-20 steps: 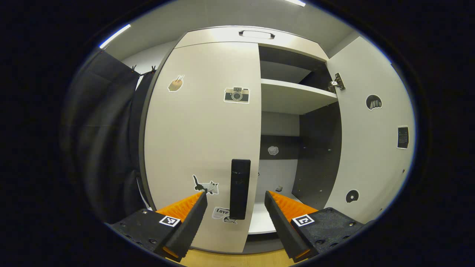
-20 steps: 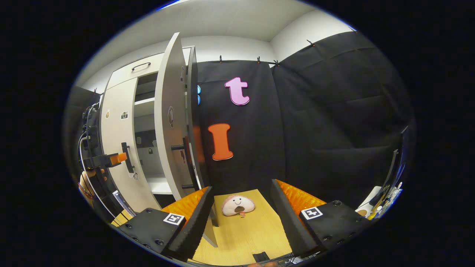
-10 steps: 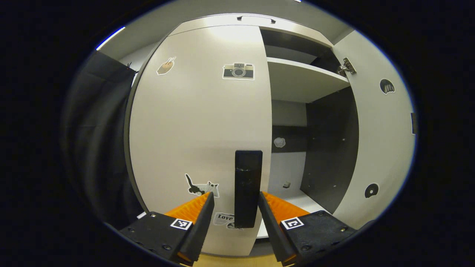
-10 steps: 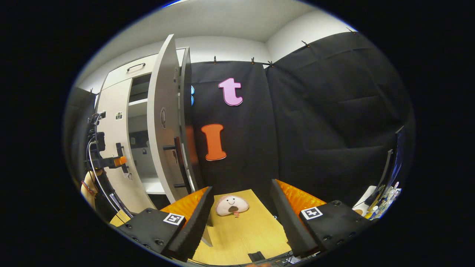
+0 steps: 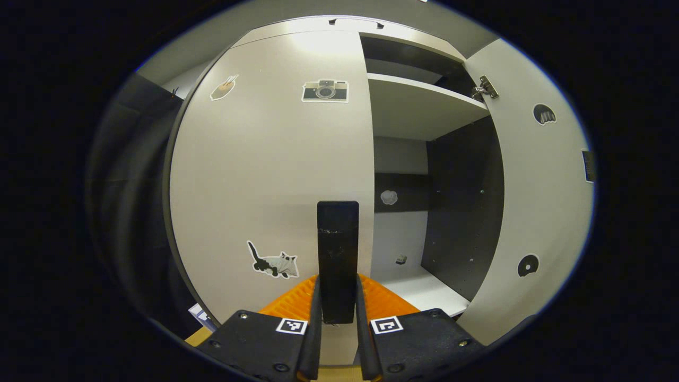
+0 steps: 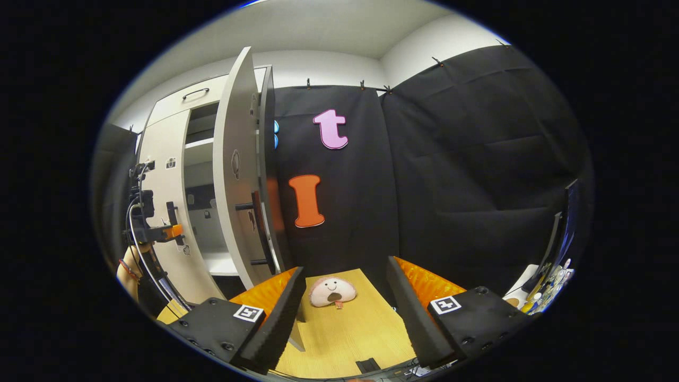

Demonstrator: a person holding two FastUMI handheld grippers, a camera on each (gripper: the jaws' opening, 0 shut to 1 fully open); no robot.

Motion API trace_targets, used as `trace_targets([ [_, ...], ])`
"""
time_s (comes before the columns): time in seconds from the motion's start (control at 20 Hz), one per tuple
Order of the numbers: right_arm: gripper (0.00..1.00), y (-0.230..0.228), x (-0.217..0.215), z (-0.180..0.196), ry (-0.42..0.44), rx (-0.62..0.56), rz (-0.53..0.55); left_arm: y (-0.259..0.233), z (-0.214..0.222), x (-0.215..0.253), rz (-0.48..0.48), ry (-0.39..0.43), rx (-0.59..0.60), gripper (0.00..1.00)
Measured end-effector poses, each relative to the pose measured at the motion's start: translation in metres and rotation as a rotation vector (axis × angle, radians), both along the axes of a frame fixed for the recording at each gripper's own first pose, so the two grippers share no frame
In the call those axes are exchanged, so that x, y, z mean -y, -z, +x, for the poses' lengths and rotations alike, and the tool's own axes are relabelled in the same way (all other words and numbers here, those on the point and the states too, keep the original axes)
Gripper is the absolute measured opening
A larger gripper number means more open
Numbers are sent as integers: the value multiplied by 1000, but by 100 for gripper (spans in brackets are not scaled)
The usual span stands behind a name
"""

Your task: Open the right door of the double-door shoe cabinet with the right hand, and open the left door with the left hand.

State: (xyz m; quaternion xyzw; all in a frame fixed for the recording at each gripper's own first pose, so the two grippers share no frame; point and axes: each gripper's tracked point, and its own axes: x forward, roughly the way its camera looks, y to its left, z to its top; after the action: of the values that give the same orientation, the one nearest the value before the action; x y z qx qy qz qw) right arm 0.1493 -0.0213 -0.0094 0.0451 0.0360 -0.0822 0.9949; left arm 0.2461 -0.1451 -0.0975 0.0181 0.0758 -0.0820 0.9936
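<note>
**Right door open, left door gripped and ready to pull**

The right door [image 5: 536,191] of the shoe cabinet [image 5: 419,106] stands swung wide, so the first half of the task looks done; through the opening a pale shelf [image 5: 424,109] and the dark inner wall show. In the right gripper view the same door is seen edge-on, its handle [image 6: 257,228] facing the black cloth

The left door [image 5: 270,175] is shut, flush with the cabinet front, and carries a camera sticker [image 5: 324,90] and a cat sticker [image 5: 273,262]. Its dark vertical handle [image 5: 338,260] sits at the door's right edge, and the left gripper [image 5: 338,323] is clamped on the lower part of that handle, one finger pressing each side

The right gripper [image 6: 345,305] hangs free with its fingers wide apart and nothing between them, above a wooden floor [image 6: 350,339] where a small plush toy [image 6: 332,292] lies. Far off to the left of that view, a hand [image 6: 130,265] holds the other gripper at the left door's handle

What is left, by my judgement, is the pull itself: swinging the left door out on its hinges
</note>
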Motion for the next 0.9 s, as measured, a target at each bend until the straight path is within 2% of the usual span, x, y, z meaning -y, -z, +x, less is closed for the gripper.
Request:
trace_targets([
  [0.25, 98, -11, -3, -5, -16, 42, -17, 2, -7, -2, -34, 3, -32, 21],
  [0.45, 99, -17, -7, -6, -33, 67, -27, 1, -33, -12, -58, 36, -34, 20],
  [0.9, 99, -11, -25, -16, -104, 40, -45, -7, -70, -35, -81, 48, -17, 20],
])
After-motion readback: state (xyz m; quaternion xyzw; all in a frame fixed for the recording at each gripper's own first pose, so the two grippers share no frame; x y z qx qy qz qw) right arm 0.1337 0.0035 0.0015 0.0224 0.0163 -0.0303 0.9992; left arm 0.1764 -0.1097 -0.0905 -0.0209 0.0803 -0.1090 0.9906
